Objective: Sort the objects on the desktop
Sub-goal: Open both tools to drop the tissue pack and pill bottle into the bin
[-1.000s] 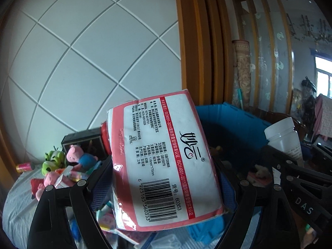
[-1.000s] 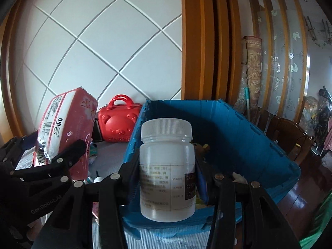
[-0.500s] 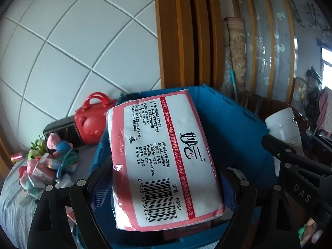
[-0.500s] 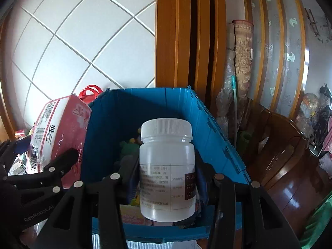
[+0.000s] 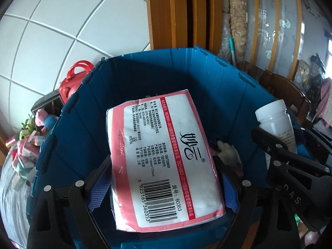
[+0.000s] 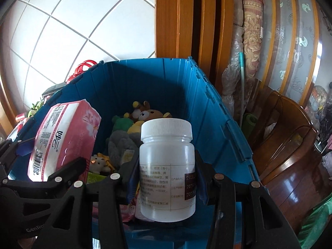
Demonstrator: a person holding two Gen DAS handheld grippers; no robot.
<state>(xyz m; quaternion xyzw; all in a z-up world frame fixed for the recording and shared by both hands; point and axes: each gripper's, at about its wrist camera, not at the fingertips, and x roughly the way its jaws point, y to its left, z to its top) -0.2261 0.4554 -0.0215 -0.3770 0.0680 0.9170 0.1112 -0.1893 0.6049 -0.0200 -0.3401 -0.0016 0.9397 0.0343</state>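
While your left gripper [image 5: 164, 188] hangs over the blue crate [image 5: 209, 76], its jaws are opening with the pink tissue pack [image 5: 164, 155] between them; in the left wrist view the pack sits tilted above the crate's inside, barcode end nearest you, and I cannot tell whether the pads still press on it. At the right edge of that view the white plastic bottle [image 5: 276, 122] shows in your other gripper. In the right wrist view, your right gripper [image 6: 166, 184] is clamped on that bottle [image 6: 167, 170], upright, capped, label toward you, above the crate's near wall [image 6: 226, 128], with plush toys [image 6: 143, 114] piled below. You appear to be at the drop-off step: let the pack fall clear of the crate wall, then release the bottle over the toys without striking the pack [image 6: 64, 137].
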